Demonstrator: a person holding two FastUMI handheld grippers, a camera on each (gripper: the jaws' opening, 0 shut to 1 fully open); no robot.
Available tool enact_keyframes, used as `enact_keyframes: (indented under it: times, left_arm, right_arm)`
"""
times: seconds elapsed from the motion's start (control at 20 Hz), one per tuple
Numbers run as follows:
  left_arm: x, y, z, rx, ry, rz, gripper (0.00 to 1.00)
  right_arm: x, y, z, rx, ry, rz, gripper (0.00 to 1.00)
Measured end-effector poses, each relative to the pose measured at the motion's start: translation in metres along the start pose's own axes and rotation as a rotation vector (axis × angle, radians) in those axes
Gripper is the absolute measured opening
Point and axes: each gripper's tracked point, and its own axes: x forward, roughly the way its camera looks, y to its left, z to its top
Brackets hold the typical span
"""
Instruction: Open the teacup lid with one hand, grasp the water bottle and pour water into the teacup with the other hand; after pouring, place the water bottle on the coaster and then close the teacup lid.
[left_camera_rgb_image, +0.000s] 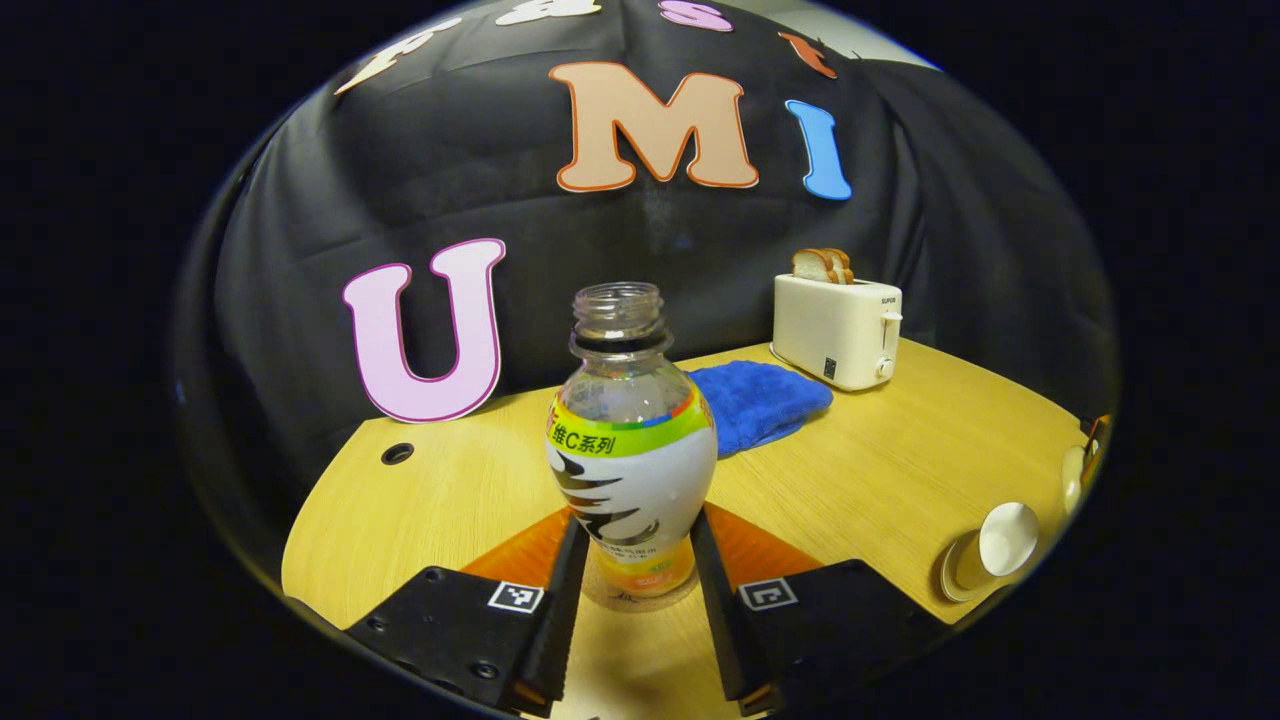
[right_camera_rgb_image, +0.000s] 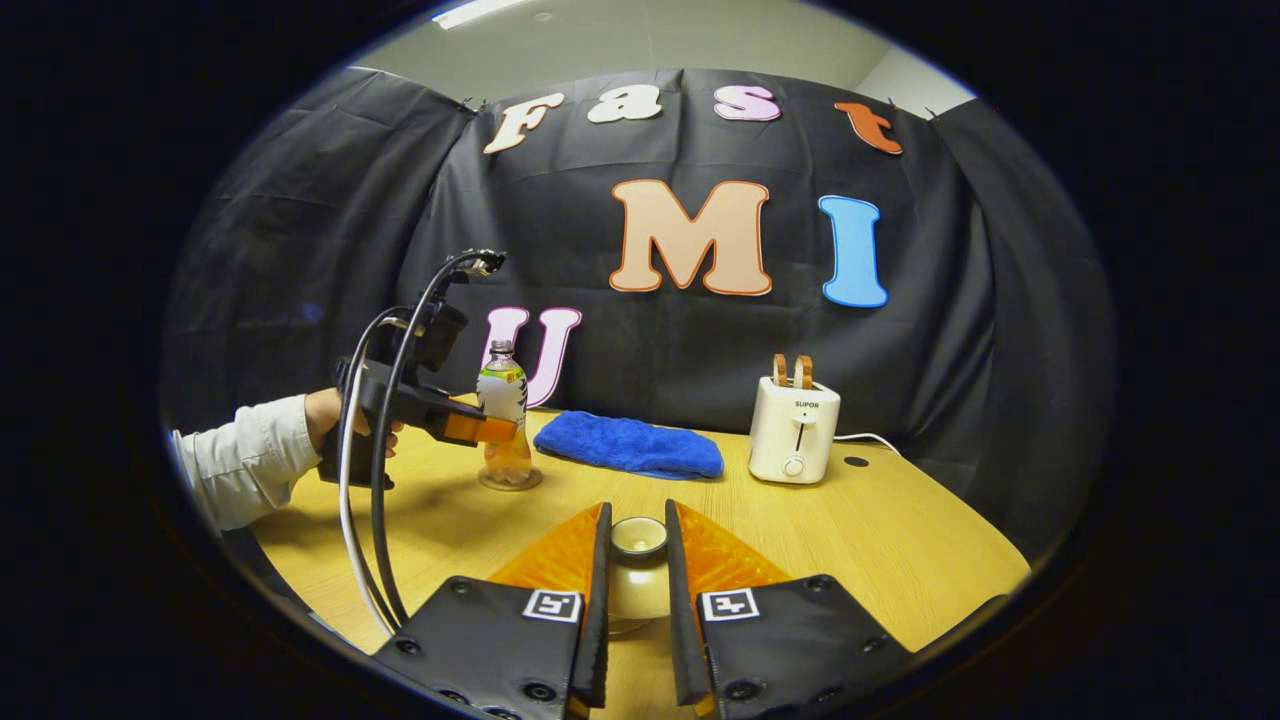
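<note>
Between the left gripper (left_camera_rgb_image: 632, 600) fingers, the water bottle's (left_camera_rgb_image: 630, 450) base is hidden.

From the left gripper view we look low along the table (left_camera_rgb_image: 900, 450), very near the bottle (left_camera_rgb_image: 631, 450) dead ahead; toaster (left_camera_rgb_image: 838, 330) at 1 o'clock, cloth (left_camera_rgb_image: 760, 400) between. From the right gripper view we sit farther back, facing the wall, cup (right_camera_rgb_image: 638, 540) close below. Shared: bottle (right_camera_rgb_image: 503, 420) at 10 o'clock, cloth (right_camera_rgb_image: 630, 445), toaster (right_camera_rgb_image: 795, 430), table (right_camera_rgb_image: 900, 530).
</note>
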Motion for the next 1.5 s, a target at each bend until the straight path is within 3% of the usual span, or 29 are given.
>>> enact_keyframes:
  times: [0.5,0.65,0.7,0.75,1.3,1.5]
  left_arm:
    - [0.006,0.01,-0.005,0.007,0.002,0.025,0.69]
    - [0.0,0.014,-0.006,-0.017,-0.019,0.042,0.82]
    - [-0.007,0.016,-0.006,-0.025,-0.024,0.049,0.94]
    - [-0.012,0.018,-0.009,-0.036,-0.033,0.057,0.99]
    - [-0.101,0.03,0.001,-0.021,-0.215,0.178,0.97]
    - [-0.122,0.019,0.001,-0.02,-0.25,0.183,0.96]
  right_arm:
    - [0.009,0.005,-0.005,-0.003,0.013,0.007,0.29]
    - [0.014,0.008,-0.006,-0.001,0.008,0.022,0.29]
    - [0.016,0.01,-0.007,0.009,0.009,0.031,0.29]
    - [0.018,0.012,-0.008,0.025,0.009,0.044,0.3]
    - [0.046,0.032,-0.035,0.076,0.057,0.096,0.3]
    - [0.05,0.032,-0.046,0.087,0.076,0.093,0.28]
